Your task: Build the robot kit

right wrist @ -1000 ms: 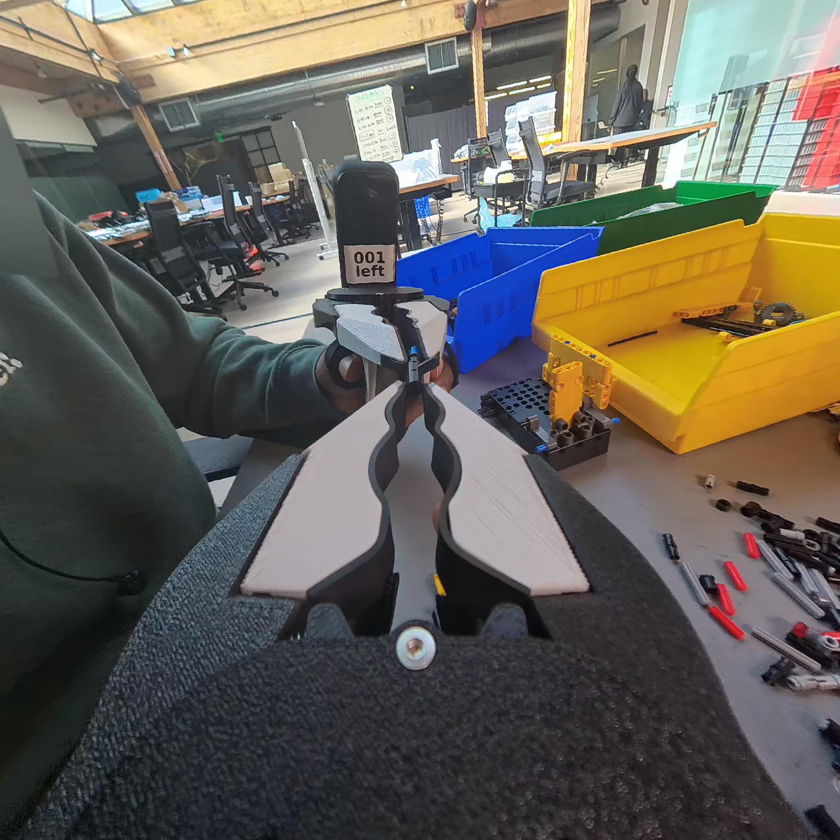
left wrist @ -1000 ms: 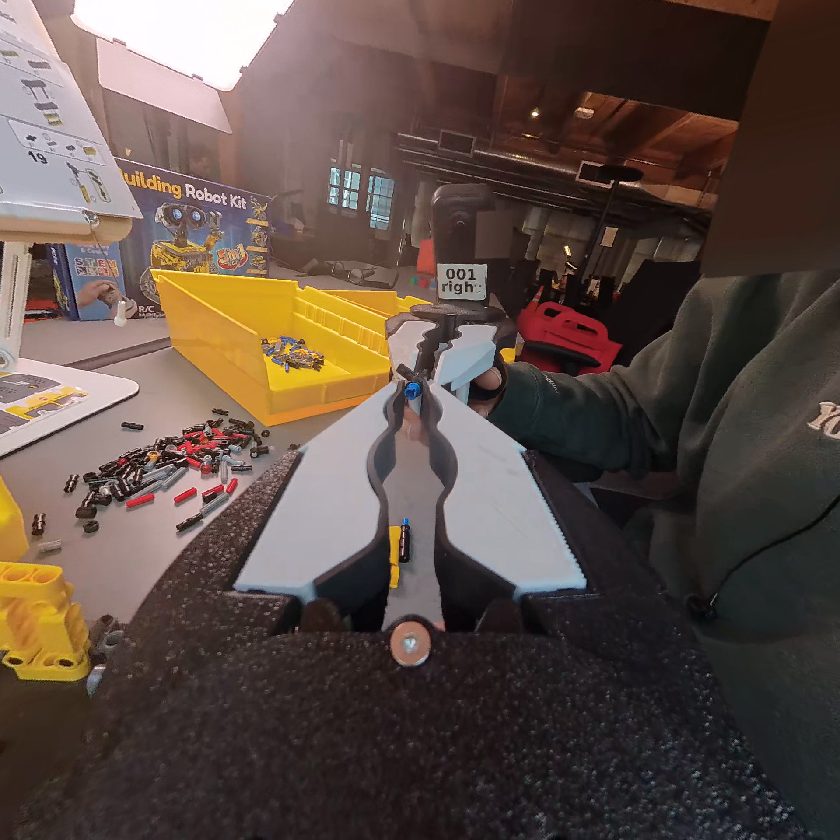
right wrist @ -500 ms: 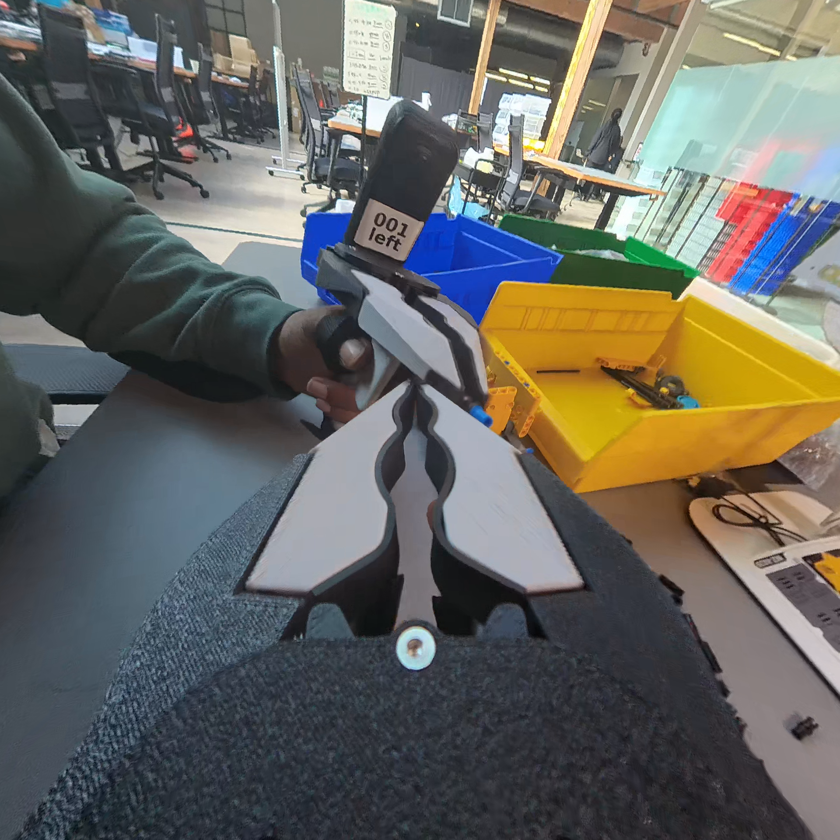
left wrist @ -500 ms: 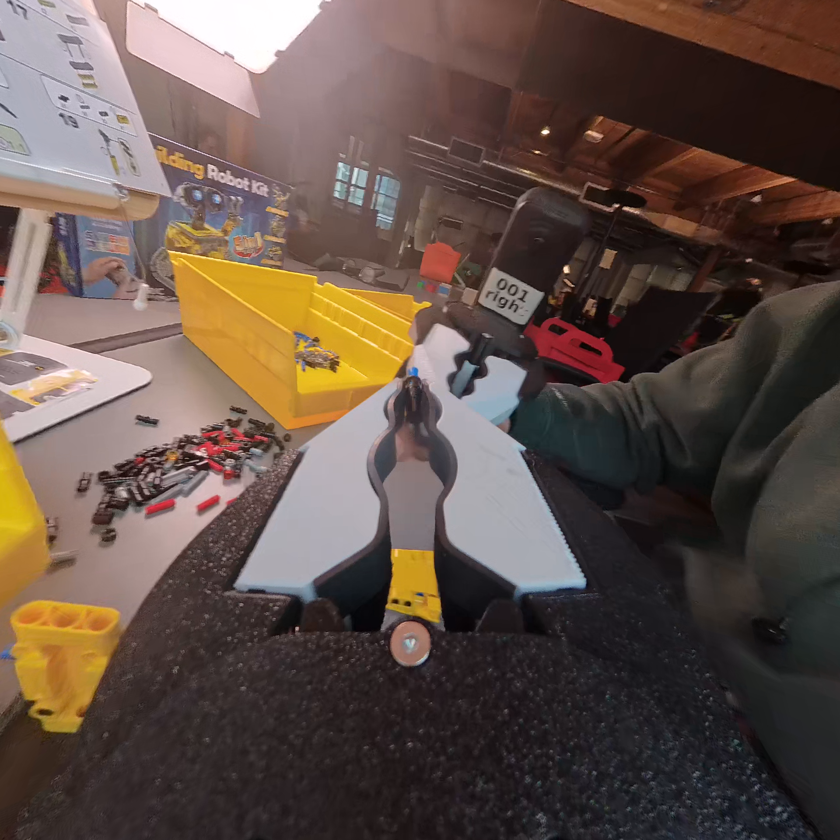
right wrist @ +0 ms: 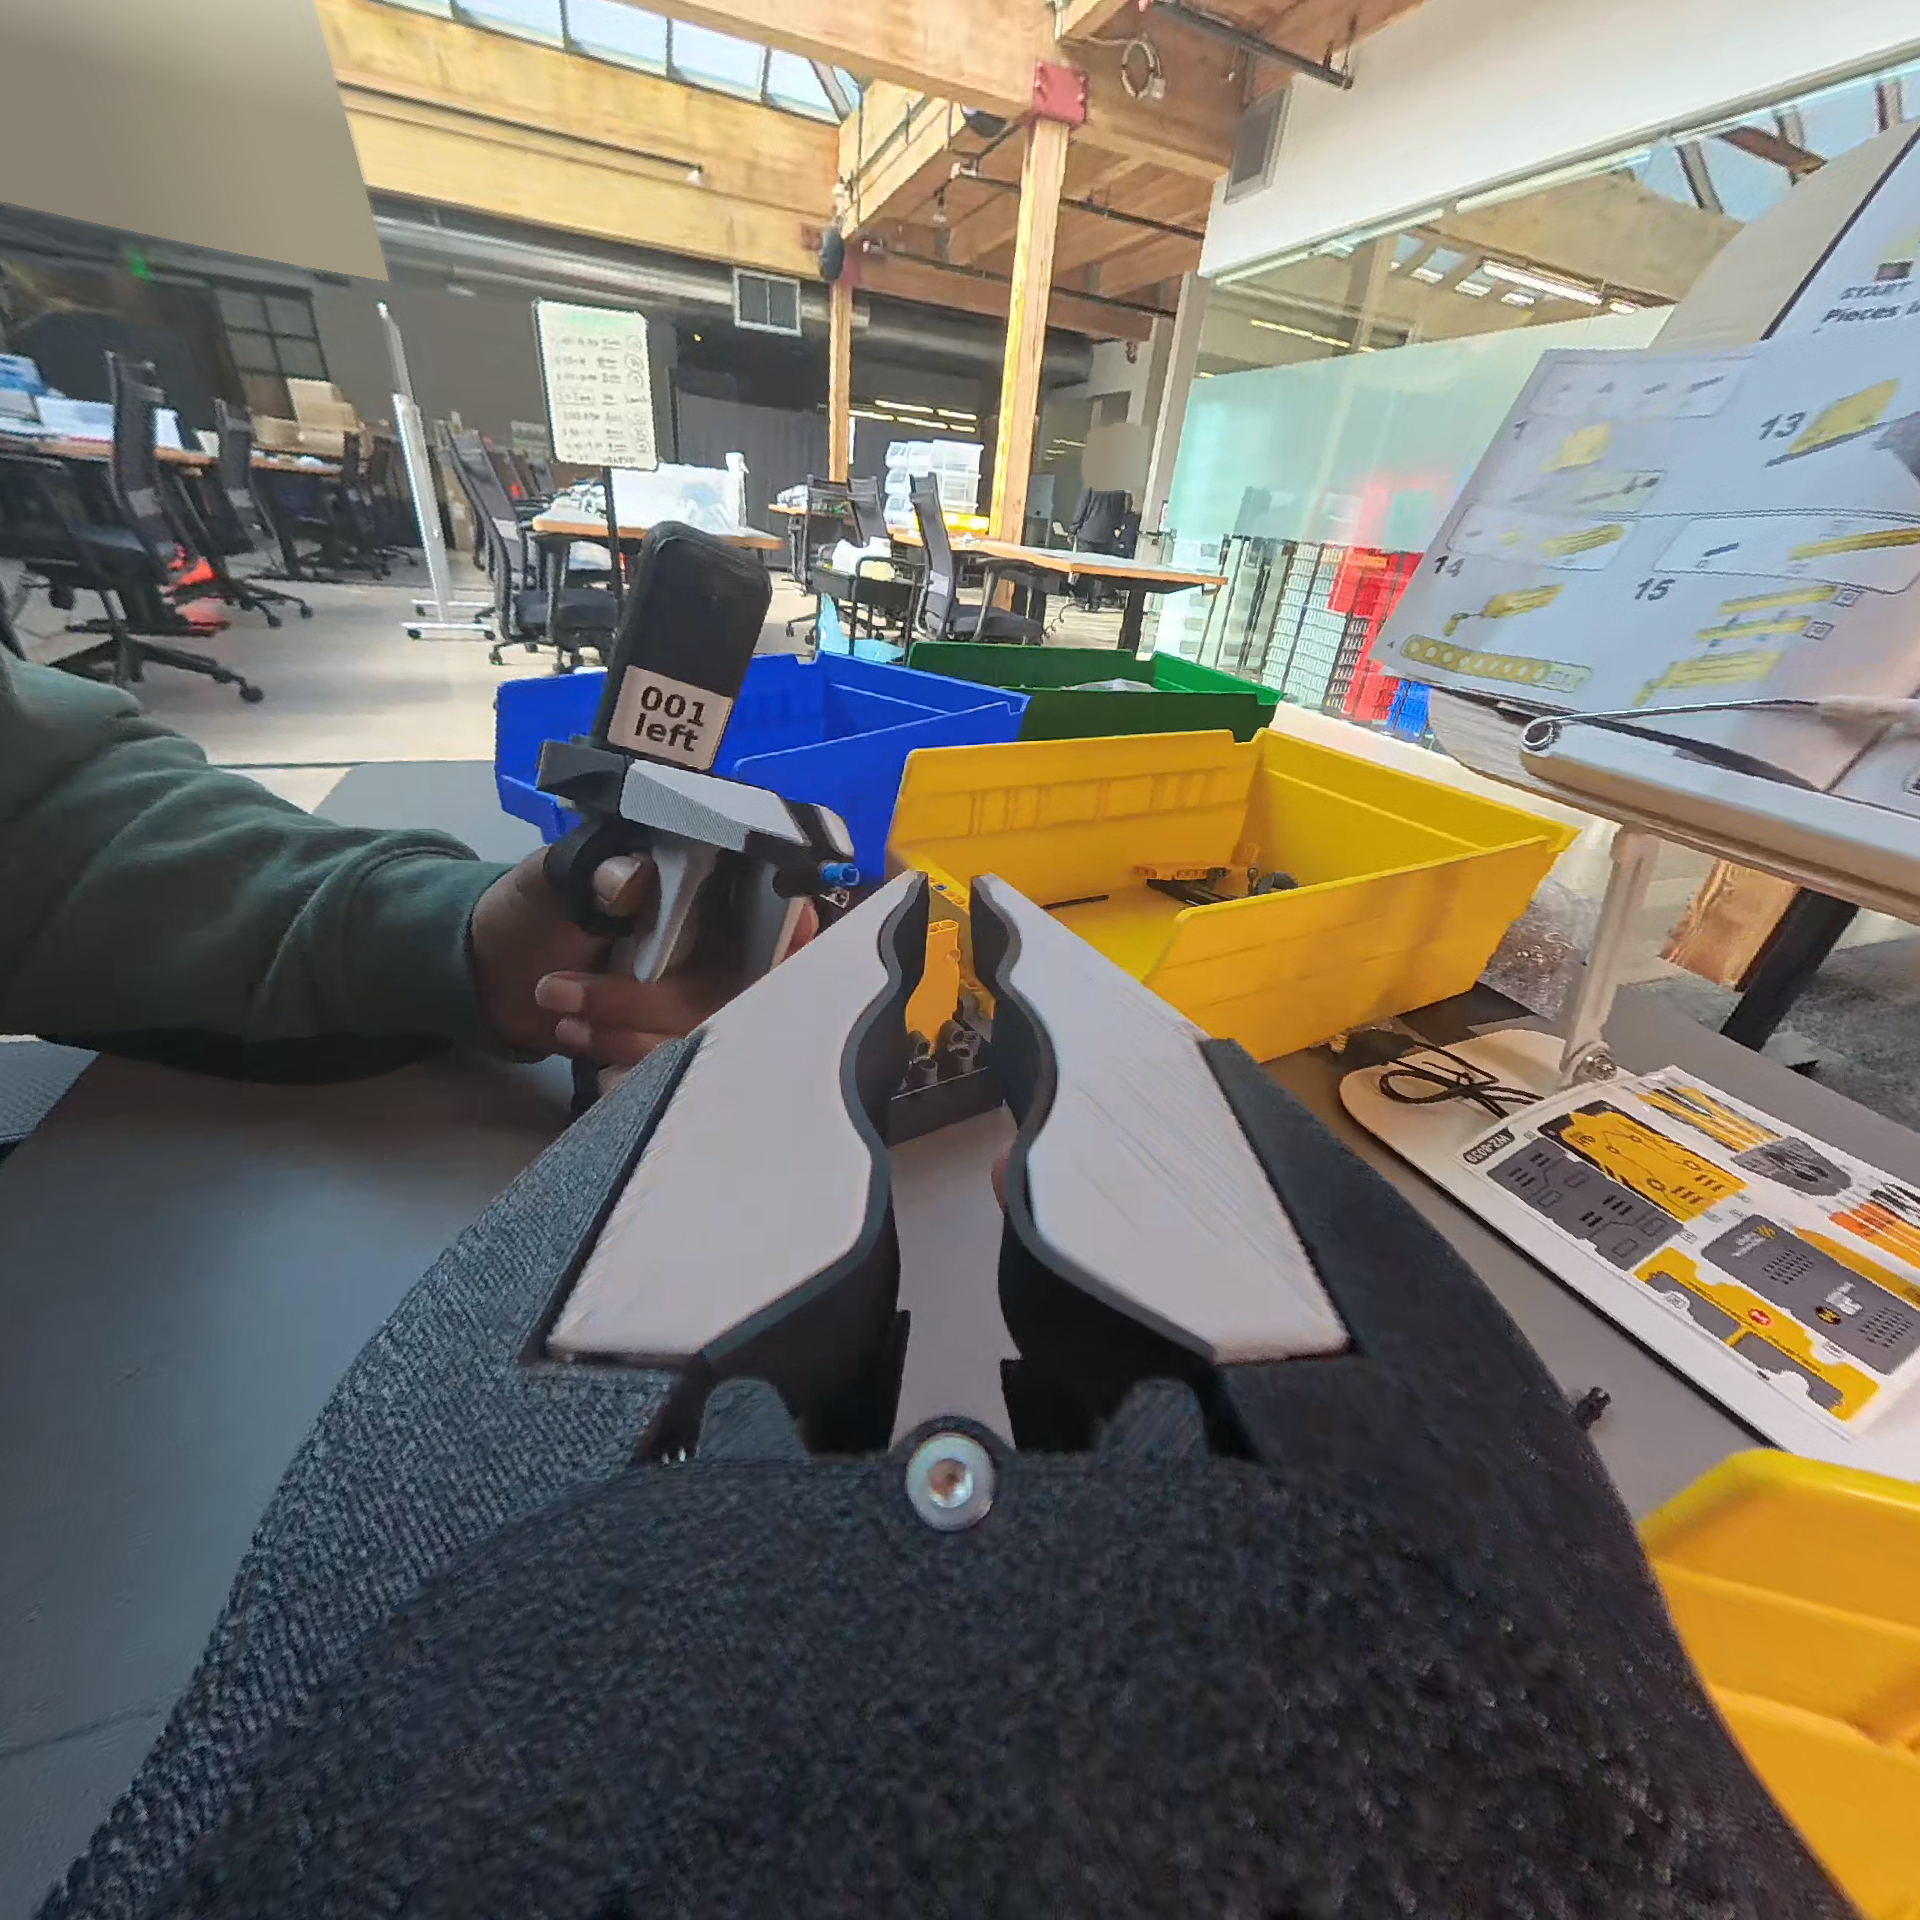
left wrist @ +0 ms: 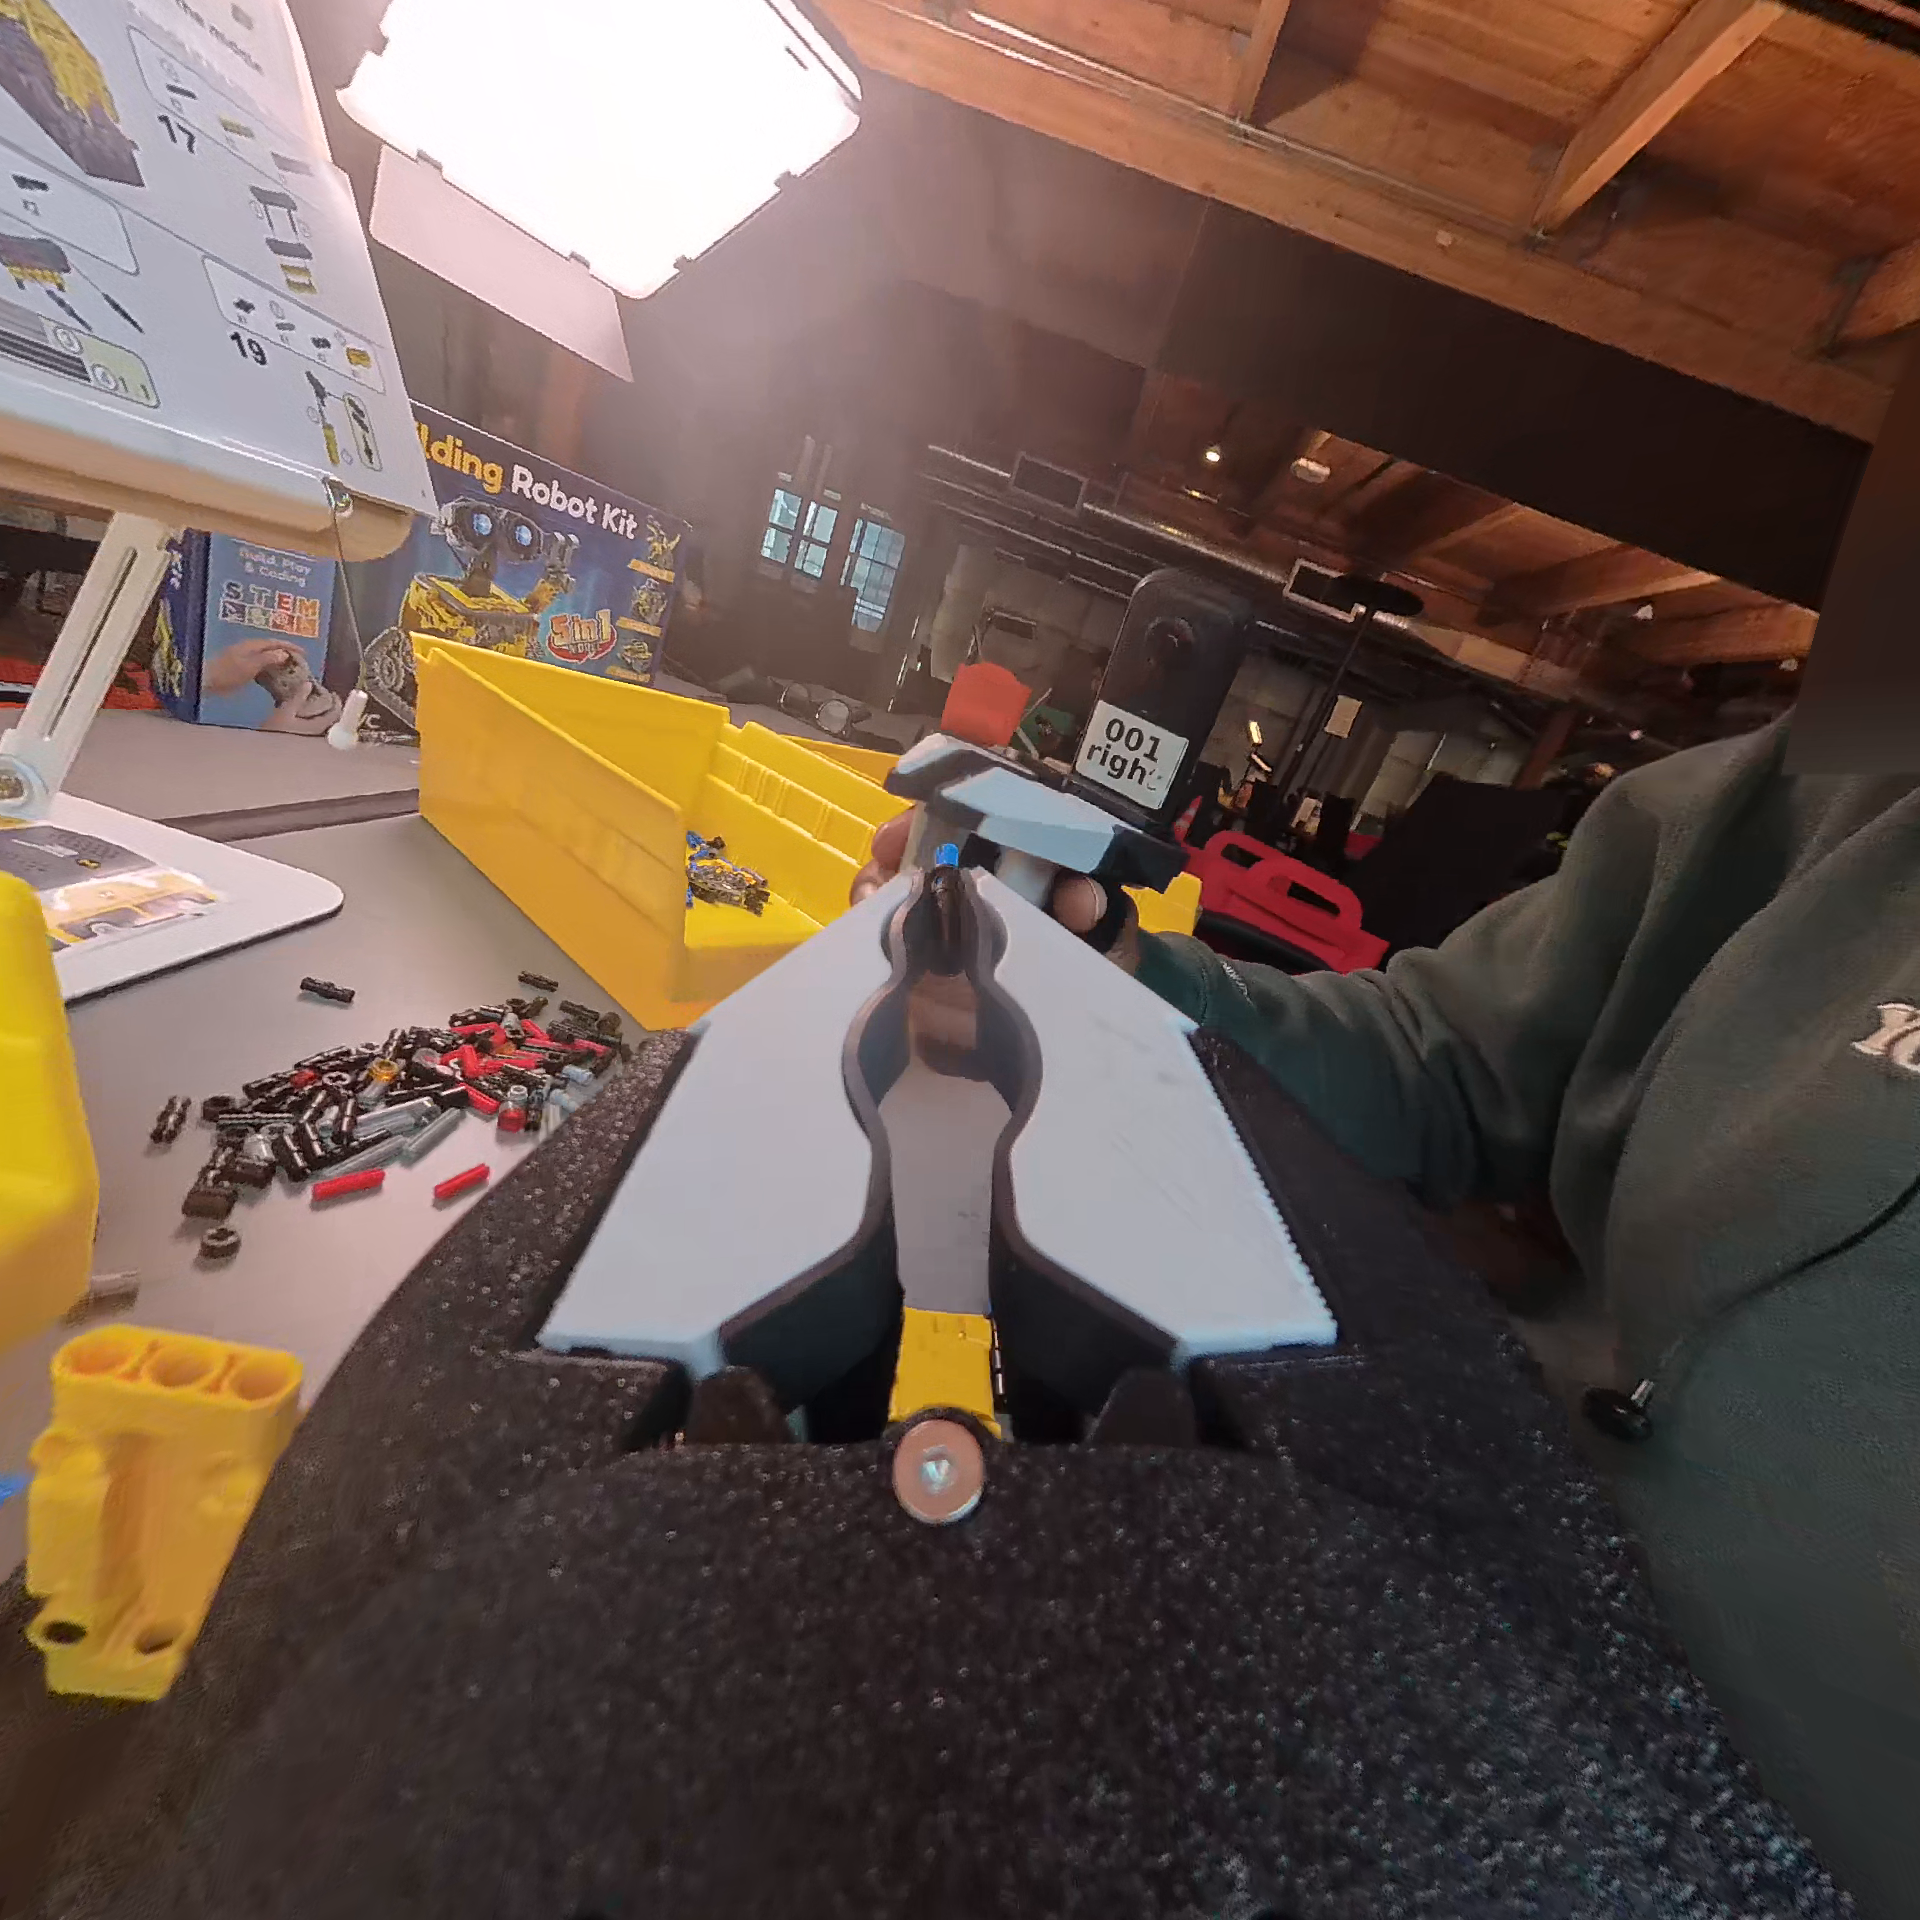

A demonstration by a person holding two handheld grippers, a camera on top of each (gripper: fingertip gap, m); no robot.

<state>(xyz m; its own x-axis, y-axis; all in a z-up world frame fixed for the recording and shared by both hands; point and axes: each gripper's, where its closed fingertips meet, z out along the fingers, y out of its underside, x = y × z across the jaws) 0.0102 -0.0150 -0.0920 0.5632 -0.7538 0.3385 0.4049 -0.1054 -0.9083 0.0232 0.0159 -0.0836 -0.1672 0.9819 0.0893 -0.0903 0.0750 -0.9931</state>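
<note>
In the left wrist view my left gripper [left wrist: 943, 902] is shut on a small black pin with a blue end [left wrist: 943, 883], held up off the table. It also shows in the right wrist view [right wrist: 831, 873], with the pin's blue end [right wrist: 837, 871] sticking out. My right gripper [right wrist: 948, 891] is narrowly open and empty. It points at a black base [right wrist: 940, 1081] with a yellow piece [right wrist: 935, 966] standing on it, seen through the gap. In the left wrist view the right gripper [left wrist: 935, 790] is just beyond my left fingertips.
A pile of black, red and grey pins [left wrist: 395, 1101] lies on the grey table. There is a yellow bin [left wrist: 582, 821] behind it and a yellow block [left wrist: 156, 1496] at lower left. Yellow [right wrist: 1247, 883], blue [right wrist: 831, 727] and green [right wrist: 1091, 686] bins and an instruction stand [right wrist: 1704, 623] are ahead and to the right. The gap from one gripper's tips to the other's is roughly 4 cm. From the left gripper's tips to the yellow block [left wrist: 156, 1496] is close to 12 cm.
The grippers were tip to tip around the pin. Now the right one has swung away to the right and opened slightly. The left one keeps the pin.
</note>
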